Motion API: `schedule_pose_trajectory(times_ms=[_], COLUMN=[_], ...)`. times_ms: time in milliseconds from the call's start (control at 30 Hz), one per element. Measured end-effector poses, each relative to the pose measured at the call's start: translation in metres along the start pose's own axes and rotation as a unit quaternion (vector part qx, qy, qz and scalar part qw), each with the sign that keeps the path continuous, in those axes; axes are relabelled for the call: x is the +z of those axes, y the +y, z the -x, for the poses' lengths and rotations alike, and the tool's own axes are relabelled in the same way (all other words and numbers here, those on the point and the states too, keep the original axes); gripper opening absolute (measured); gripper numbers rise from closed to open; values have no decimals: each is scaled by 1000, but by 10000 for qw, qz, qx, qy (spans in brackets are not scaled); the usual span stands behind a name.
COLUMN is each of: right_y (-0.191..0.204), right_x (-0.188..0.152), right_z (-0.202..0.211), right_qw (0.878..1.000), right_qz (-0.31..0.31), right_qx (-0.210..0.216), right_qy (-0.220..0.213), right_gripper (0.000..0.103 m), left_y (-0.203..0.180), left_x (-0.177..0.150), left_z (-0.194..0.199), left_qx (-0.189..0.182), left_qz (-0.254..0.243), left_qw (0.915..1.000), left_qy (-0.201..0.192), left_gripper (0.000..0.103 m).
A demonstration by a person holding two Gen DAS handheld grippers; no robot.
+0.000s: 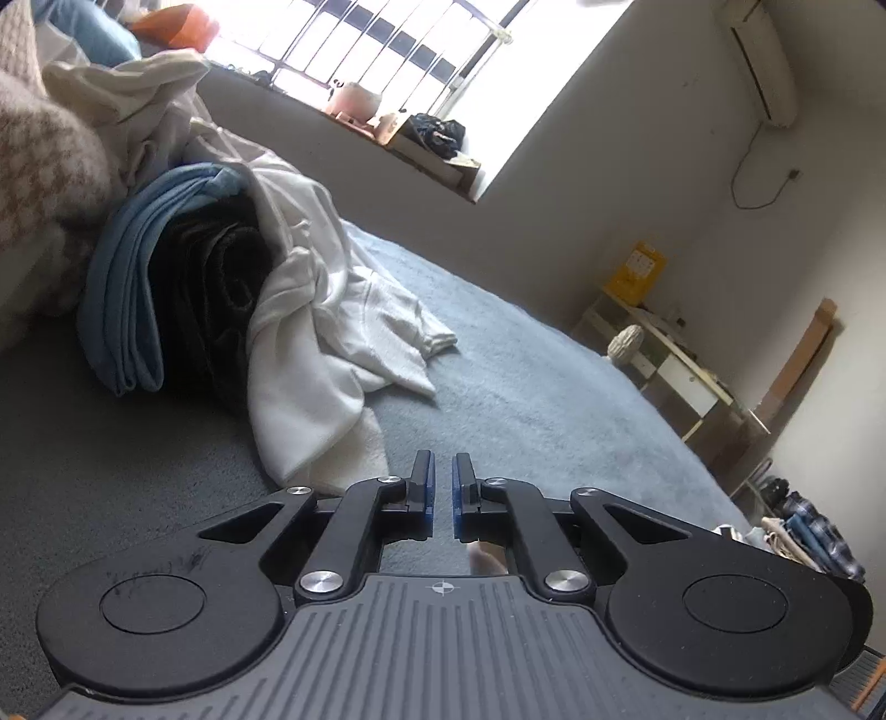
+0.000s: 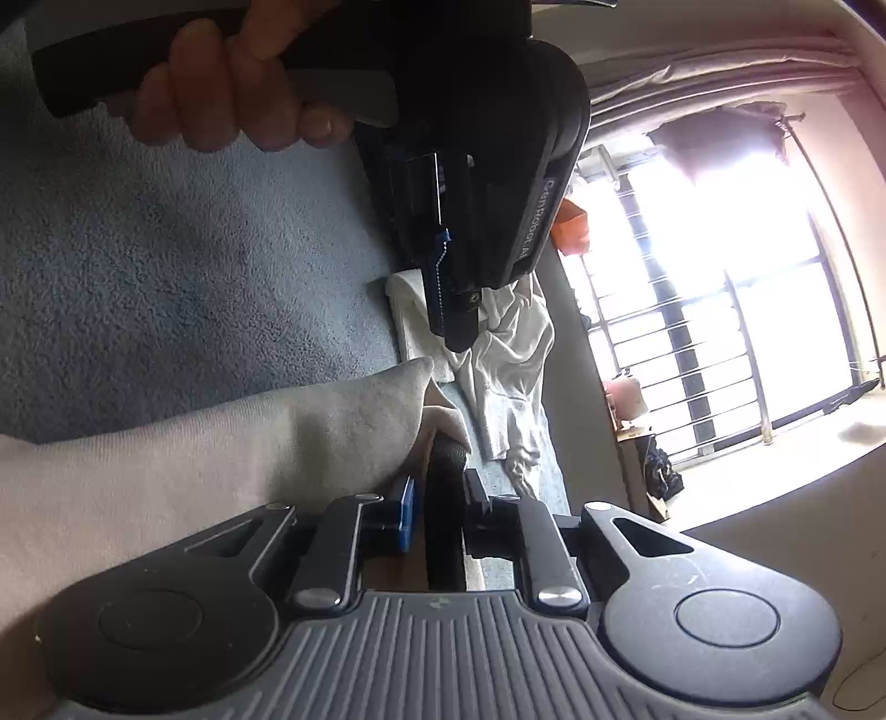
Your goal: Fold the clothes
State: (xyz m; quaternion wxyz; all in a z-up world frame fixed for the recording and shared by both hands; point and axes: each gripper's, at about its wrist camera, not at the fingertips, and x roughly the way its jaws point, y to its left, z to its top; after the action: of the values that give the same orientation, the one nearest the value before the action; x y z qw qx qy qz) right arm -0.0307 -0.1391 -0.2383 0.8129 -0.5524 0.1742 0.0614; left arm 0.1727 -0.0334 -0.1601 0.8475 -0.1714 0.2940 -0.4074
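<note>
In the left wrist view a heap of clothes lies on the blue-grey bedspread: a folded blue garment, a black one and a crumpled white garment spilling toward me. My left gripper hovers just short of the white hem, its fingers nearly together with nothing between them. The right wrist view shows that left gripper from the side, held by a hand above the white garment. My right gripper is shut on a dark, rolled-looking strip of cloth, beside a pale sleeve.
A checked blanket is piled at the far left. A barred window with a sill of small items runs behind the bed. A low shelf unit stands by the right wall, with clothes on the floor.
</note>
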Motion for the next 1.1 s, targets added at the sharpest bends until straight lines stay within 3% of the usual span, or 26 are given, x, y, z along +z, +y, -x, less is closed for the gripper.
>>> schedule_pose_trajectory(times_ms=[133, 233, 367, 433, 500, 600, 700, 733, 800, 900, 1033, 1100], right_y=[-34, -61, -118, -146, -166, -173, -145, -136, -129, -135, -152, -162], right_x=[-5, -12, -48, -74, -106, -161, -223, -239, -254, -249, -247, -250], right_z=[31, 52, 53, 44, 40, 34, 29, 31, 43, 48, 59, 69], right_qw=[9973, 9915, 9725, 9540, 9268, 8823, 8219, 8067, 7917, 7819, 7695, 7618], right_qz=[-706, -1261, -2304, -2915, -3627, -4489, -5284, -5499, -5834, -5954, -6195, -6344], right_qx=[131, 204, 49, -25, 50, 331, 957, 1075, 1031, 1015, 870, 697], right_qy=[-176, -237, 335, 704, 970, 1379, 1899, 1875, 1492, 1542, 1289, 1109], right_gripper=[23, 23, 23, 22, 22, 22, 21, 20, 20, 22, 22, 22], left_y=[-24, -49, -89, -104, -109, -97, -94, -95, -97, -103, -132, -149], left_x=[6, 7, -8, -25, -45, -73, -78, -78, -76, -71, -69, -67], left_z=[-4, -16, -40, -44, -43, -38, -31, -31, -33, -28, -9, -4], left_qx=[-281, -466, -513, -358, -134, 174, 196, 221, 270, 374, 689, 525], left_qz=[-252, -735, -1664, -2291, -2749, -2993, -3003, -3014, -3037, -3036, -3512, -3509], left_qw=[9993, 9962, 9832, 9697, 9567, 9470, 9477, 9472, 9460, 9463, 9329, 9346], left_qy=[-14, 59, 557, 763, 952, 1155, 1064, 1075, 1099, 1047, 393, 233], left_gripper=[15, 17, 18, 18, 19, 19, 19, 19, 19, 19, 30, 31])
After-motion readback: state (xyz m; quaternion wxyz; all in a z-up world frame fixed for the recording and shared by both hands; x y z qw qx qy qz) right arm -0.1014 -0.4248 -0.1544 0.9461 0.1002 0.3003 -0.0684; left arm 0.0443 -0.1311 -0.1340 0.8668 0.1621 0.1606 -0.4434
